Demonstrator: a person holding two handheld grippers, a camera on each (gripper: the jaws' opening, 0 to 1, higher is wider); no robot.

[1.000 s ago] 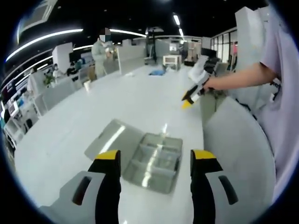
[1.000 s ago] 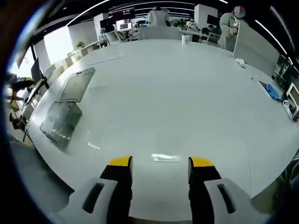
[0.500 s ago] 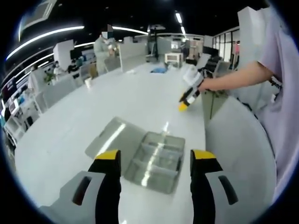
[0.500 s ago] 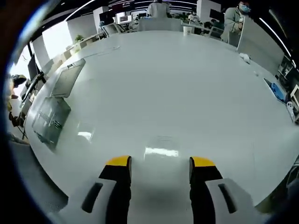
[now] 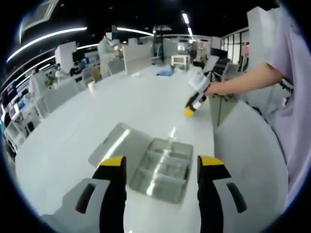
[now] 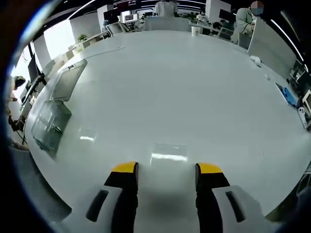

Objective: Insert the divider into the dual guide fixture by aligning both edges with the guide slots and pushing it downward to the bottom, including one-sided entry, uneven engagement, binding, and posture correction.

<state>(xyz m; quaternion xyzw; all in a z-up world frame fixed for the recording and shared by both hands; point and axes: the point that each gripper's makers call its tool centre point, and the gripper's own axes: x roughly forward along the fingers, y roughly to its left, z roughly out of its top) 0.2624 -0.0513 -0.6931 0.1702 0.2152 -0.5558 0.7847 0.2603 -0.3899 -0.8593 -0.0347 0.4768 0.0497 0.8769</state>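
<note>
Left gripper view looks down over a wide white desk (image 5: 97, 121). The left gripper (image 5: 158, 162) hangs above it with its jaws spread wide and nothing between them. Framed between the yellow jaw tips lies the fixture (image 5: 163, 170), a clear tray with inner compartments, resting flat on the desk. A flat clear lid (image 5: 119, 143) lies open beside it, touching its left edge. The fixture sits near the desk's curved right edge, with a narrow strip of bare surface between them. Beyond the fixture the desk runs bare far back to the desks and a standing person (image 5: 104, 51). At the right a person's arm (image 5: 248, 80) reaches in over the desk edge, holding the right gripper (image 5: 192, 104) tilted down above the surface, well apart from the fixture.

Right gripper view shows the right gripper (image 6: 165, 170) low over the desk (image 6: 194, 87), jaws wide apart and holding nothing. Just ahead of the jaw tips lies the divider (image 6: 169, 150), a small clear sheet, flat on the surface and catching the light. Open desk surrounds it on all sides. The fixture (image 6: 48, 124) and its lid (image 6: 68, 82) lie far to the left, close to the desk's left edge, well apart from the divider.
</note>
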